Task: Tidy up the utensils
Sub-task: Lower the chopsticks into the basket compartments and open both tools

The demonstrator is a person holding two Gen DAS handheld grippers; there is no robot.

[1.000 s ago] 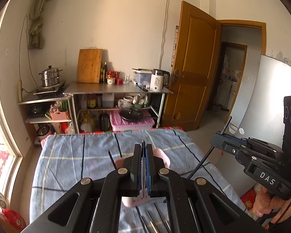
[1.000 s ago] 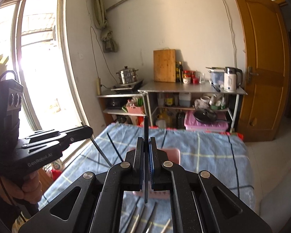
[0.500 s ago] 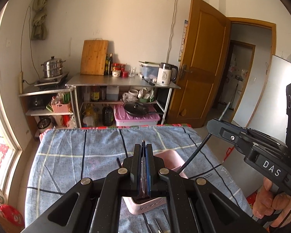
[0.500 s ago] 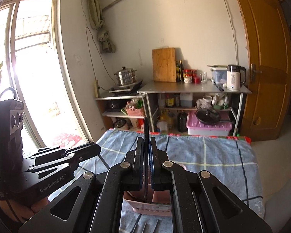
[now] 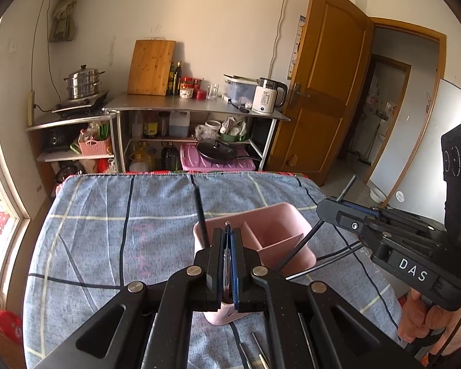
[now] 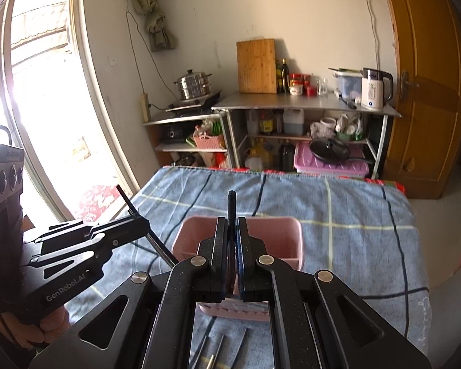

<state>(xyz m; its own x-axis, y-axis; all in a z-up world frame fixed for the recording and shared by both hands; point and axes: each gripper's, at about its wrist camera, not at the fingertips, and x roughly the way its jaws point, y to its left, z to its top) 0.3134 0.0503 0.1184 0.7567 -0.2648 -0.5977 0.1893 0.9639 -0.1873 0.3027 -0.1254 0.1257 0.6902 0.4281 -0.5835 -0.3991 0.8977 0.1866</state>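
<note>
Both grippers, left [image 5: 227, 264] & right [image 6: 231, 258], each pinching a chopstick over pink holder [image 5: 279, 230]; one stick already inside, more utensils [image 6: 213, 355] lie near.

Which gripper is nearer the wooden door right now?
Right. The right gripper, shut on a black stick, is on the door side of the pink holder. The left gripper, shut on a thin utensil, is over the holder, further toward the window.

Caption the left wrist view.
Left gripper shut on a chopstick over the pink utensil holder.
</note>
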